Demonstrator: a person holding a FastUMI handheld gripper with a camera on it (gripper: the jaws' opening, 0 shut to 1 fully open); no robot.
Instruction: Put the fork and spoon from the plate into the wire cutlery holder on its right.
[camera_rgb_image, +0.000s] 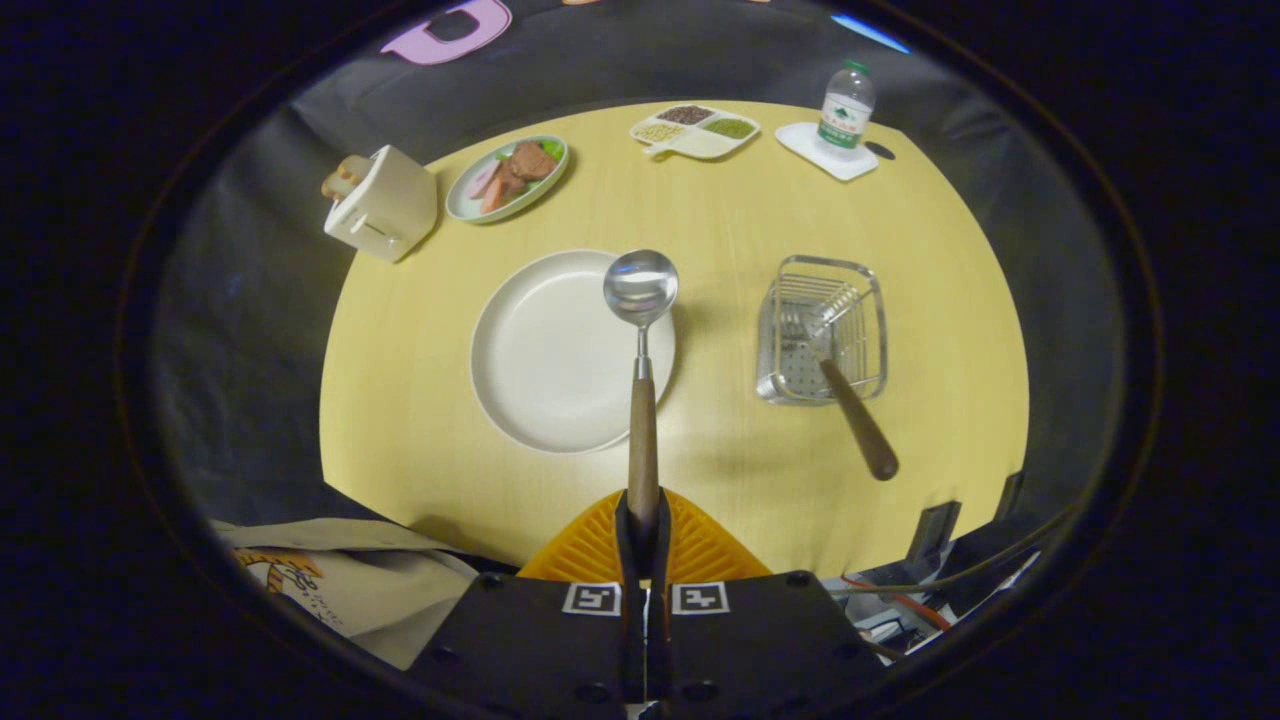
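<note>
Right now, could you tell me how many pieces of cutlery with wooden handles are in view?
2. The spoon is clamped by its handle in the gripper, bowl over the plate. The fork stands tines-down in the wire cutlery holder, right of the plate.

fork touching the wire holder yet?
Touching. The gripper view shows the fork head-down inside the wire cutlery holder, its handle leaning on the near rim. The gripper is shut on the spoon.

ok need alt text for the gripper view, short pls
The gripper is shut on a wooden-handled spoon, its bowl over the right rim of an empty plate. To the right, the fork already leans in the wire holder on a yellow table.
</note>
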